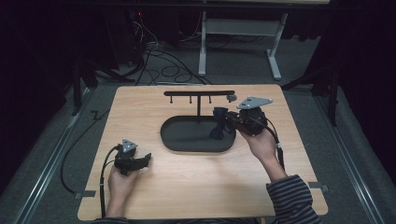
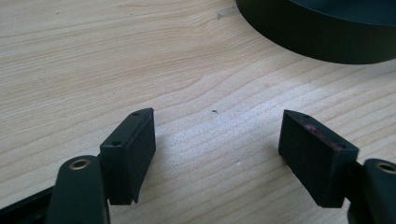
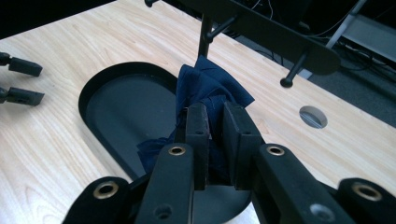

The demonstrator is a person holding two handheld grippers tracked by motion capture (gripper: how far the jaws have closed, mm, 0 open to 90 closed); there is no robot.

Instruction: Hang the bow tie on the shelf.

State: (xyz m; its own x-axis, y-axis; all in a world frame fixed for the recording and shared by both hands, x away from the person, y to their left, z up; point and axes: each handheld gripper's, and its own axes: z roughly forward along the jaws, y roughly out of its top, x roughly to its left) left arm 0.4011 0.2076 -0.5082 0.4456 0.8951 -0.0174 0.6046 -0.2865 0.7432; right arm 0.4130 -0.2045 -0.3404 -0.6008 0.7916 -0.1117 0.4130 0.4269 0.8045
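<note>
A: Where's the dark navy-blue cloth (image 3: 210, 88) vs the right gripper (image 1: 232, 122)?

B: Pinched btwn its two black jaws, which are closed tight on a bunched fold. In the right gripper view the cloth bulges up above the jaws and a tail hangs down below them.

A: And rel. to the black oval tray (image 1: 180, 140)?

B: Cloth hangs over the tray's right half. Its lower end is at or just above the tray floor; can't tell if it touches. Rest of the tray floor is bare.

A: The rack?

B: Black T-shaped stand w/ small pegs (image 1: 199, 94) rises from the tray's far edge, one thin post, flat bar across the top. Cloth is just right of the post and below the bar, not on any peg.

A: Left gripper (image 1: 140, 161)?

B: Jaws wide apart, nothing btwn them, just light wooden worktop (image 2: 140, 60) underneath. It's near-left of the tray, off the tray's near-left curve; the tray's dark rim shows at the top right of the left gripper view. The person's left hand (image 1: 120, 179) holds it low over the worktop.

A: Right hand (image 1: 261, 143)?

B: Right of the tray, striped sleeve behind it, gripper pointing left toward the stand's post.
</note>
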